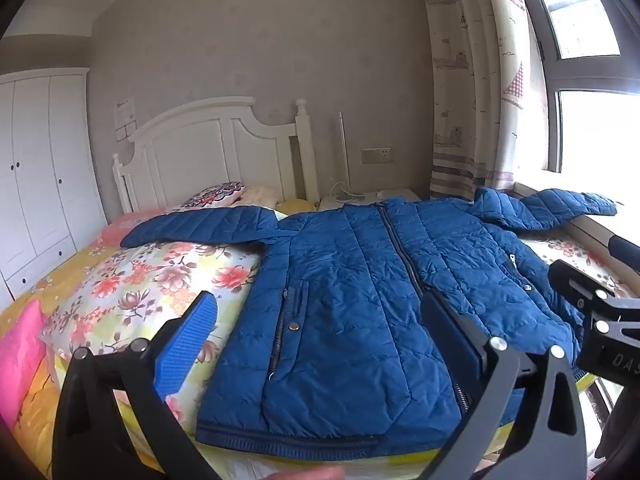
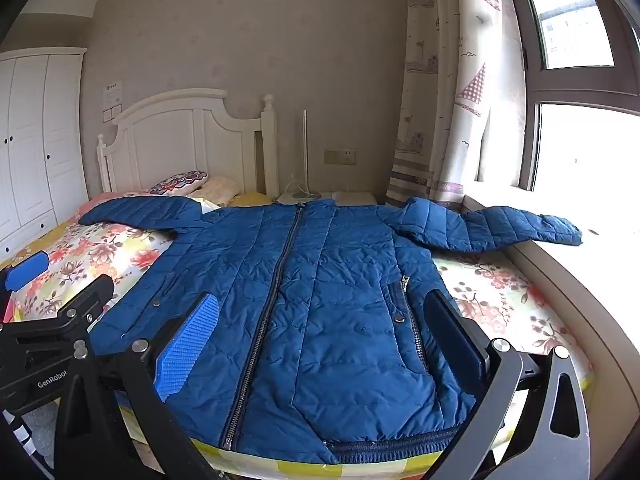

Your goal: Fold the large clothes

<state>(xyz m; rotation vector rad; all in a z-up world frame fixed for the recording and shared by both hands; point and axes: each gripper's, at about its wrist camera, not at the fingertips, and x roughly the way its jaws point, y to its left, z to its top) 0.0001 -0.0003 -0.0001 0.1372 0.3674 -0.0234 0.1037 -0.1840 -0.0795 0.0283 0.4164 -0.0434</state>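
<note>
A blue quilted jacket (image 1: 352,276) (image 2: 328,288) lies flat and zipped on the floral bed (image 1: 152,280) (image 2: 496,292), hem toward me, both sleeves spread out sideways. Its right sleeve (image 2: 492,224) reaches onto the window sill. My left gripper (image 1: 316,320) is open above the hem's left half, nothing between its blue pads. My right gripper (image 2: 324,320) is open too, hovering over the hem's right half with only jacket fabric below it. Each gripper's black frame shows at the edge of the other's view.
A white headboard (image 1: 208,148) and pillows (image 1: 218,194) stand at the far end. A white wardrobe (image 1: 40,168) lines the left wall. Curtain (image 2: 448,92) and window (image 2: 588,140) are on the right, a small nightstand (image 2: 332,198) beside the bed. A pink cloth (image 1: 20,352) lies near left.
</note>
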